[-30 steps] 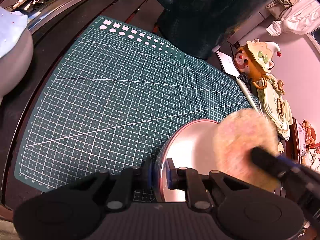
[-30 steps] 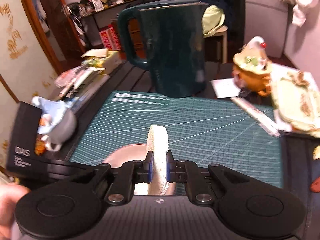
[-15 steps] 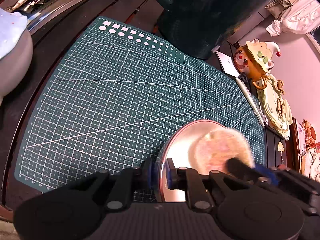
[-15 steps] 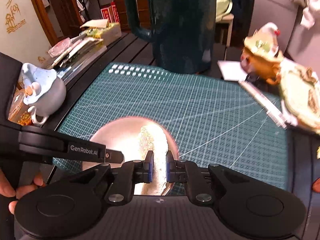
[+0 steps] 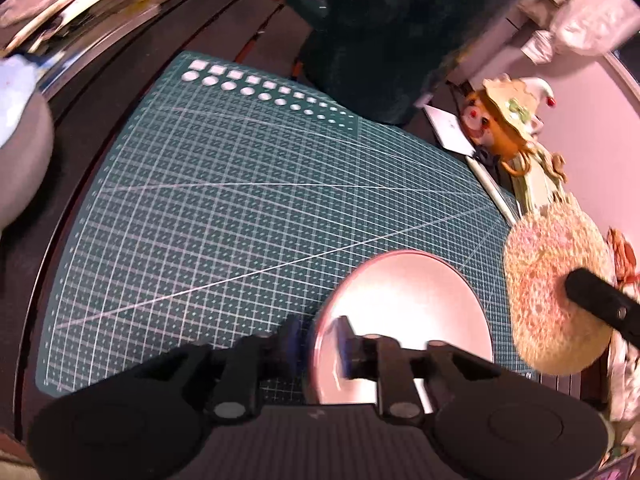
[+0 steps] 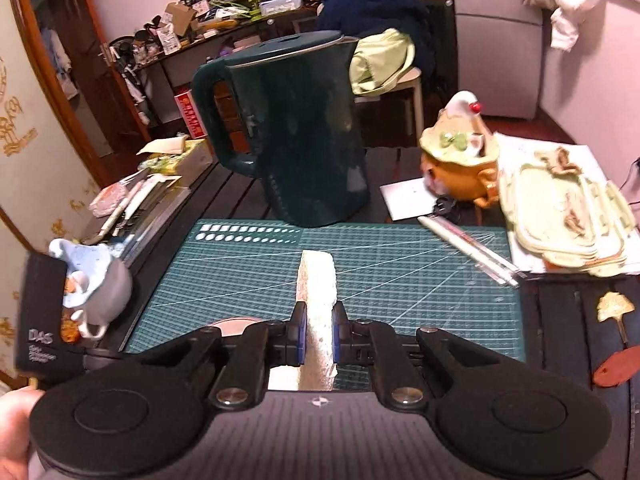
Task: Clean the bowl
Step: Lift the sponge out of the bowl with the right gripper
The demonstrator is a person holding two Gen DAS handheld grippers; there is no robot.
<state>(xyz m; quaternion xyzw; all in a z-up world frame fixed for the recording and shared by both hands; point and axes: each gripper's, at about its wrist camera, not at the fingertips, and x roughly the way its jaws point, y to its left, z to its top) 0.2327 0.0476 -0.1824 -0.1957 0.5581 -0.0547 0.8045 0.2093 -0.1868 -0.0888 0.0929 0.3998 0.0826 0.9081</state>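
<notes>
A shiny metal bowl [image 5: 404,320] sits on the near right part of a green cutting mat [image 5: 240,200]. My left gripper [image 5: 319,340] straddles the bowl's near rim; its jaws are opening, and a small gap shows on each side of the rim. A round, fluffy pink-cream scrubbing pad [image 5: 556,292] hangs above and to the right of the bowl, clear of it. My right gripper [image 6: 318,336] is shut on this pad [image 6: 316,280], which shows edge-on in the right wrist view. There only a sliver of the bowl [image 6: 232,326] shows, just past the fingers.
A tall dark green jug [image 6: 296,132] stands behind the mat. A blue-grey teapot [image 6: 96,280] and a black box [image 6: 40,320] sit at the left. At the right are an orange ceramic pot [image 6: 460,160], two pens [image 6: 468,248] and stacked cream trays [image 6: 560,208].
The left jaws, shut on the bowl's rim before, have parted. The right gripper dipped the pad into the bowl, then lifted it out and off to the right.
</notes>
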